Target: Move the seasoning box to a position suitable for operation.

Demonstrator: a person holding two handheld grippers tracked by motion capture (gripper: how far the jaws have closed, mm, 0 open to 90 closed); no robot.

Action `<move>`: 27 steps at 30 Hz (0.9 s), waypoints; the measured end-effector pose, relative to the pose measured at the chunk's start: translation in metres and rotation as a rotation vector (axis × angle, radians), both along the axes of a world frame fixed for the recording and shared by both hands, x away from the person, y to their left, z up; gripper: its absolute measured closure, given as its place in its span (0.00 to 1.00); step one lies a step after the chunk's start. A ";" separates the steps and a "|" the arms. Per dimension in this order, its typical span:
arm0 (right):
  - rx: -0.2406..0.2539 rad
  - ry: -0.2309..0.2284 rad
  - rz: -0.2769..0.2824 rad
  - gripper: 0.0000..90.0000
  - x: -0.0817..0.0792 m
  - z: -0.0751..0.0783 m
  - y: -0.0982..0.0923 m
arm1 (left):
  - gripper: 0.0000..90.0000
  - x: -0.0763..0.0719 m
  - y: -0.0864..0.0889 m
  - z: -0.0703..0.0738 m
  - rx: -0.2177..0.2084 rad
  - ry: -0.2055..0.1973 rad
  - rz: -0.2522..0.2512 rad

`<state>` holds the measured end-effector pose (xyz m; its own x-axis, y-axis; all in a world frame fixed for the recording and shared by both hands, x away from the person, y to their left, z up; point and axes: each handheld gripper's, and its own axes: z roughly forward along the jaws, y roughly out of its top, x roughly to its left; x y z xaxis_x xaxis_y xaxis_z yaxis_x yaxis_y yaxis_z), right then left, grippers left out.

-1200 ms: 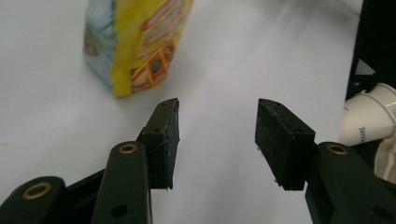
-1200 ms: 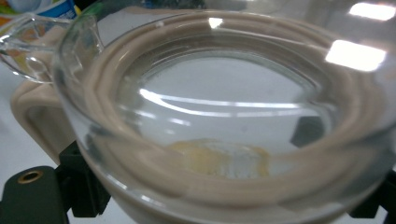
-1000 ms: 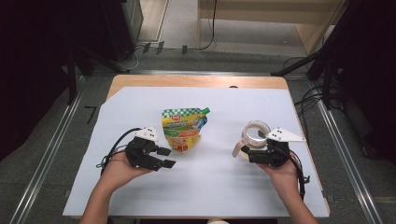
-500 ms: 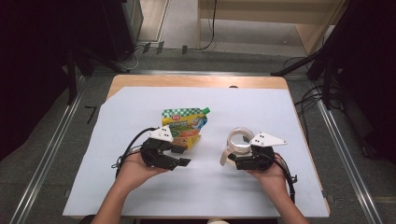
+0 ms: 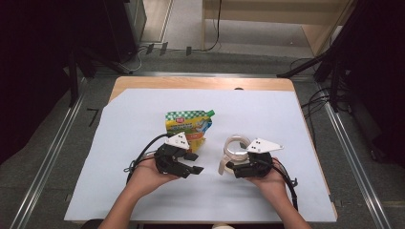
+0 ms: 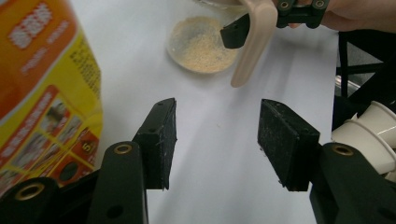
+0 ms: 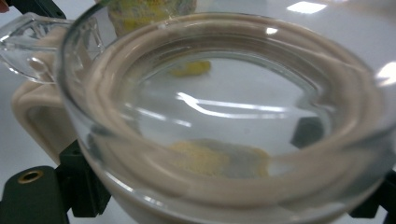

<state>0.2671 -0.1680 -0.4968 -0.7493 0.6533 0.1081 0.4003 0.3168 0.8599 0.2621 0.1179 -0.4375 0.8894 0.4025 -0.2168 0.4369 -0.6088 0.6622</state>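
From above, your right gripper [image 5: 232, 167] pinches the jug [image 5: 235, 149] by its handle beside the pouch [image 5: 187, 128]. Your left gripper [image 6: 215, 140] view shows its jaws spread, empty, over powder [image 6: 201, 44].

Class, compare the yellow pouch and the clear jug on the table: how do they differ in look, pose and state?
The yellow pouch is opaque, printed and flat; the clear jug is see-through, round and open-topped, with a beige handle. The pouch lies free beside the empty, open left claw; the jug is gripped at its handle by the right claw. The pouch's contents are hidden; the jug shows a little yellowish powder at its bottom. Both are on the white table cover.
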 end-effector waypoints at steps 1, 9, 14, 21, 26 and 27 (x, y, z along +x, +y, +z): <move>0.004 0.003 0.004 0.13 0.000 -0.001 0.001 | 0.53 -0.001 -0.002 -0.001 0.004 -0.002 -0.005; -0.018 -0.008 0.033 0.13 -0.002 -0.006 0.007 | 0.54 -0.001 -0.011 -0.005 0.018 0.007 -0.020; -0.042 0.002 0.060 0.12 -0.002 -0.007 0.005 | 0.54 -0.001 -0.014 -0.007 0.018 0.012 -0.021; -0.044 0.030 0.054 0.10 -0.002 -0.005 0.006 | 0.57 0.005 -0.021 -0.010 0.032 0.008 -0.034; -0.065 0.085 0.066 0.09 -0.003 0.000 -0.002 | 0.65 0.007 -0.026 -0.007 0.024 0.011 -0.048; -0.068 0.080 0.066 0.09 -0.005 0.001 -0.004 | 0.66 0.008 -0.027 -0.007 0.028 0.011 -0.049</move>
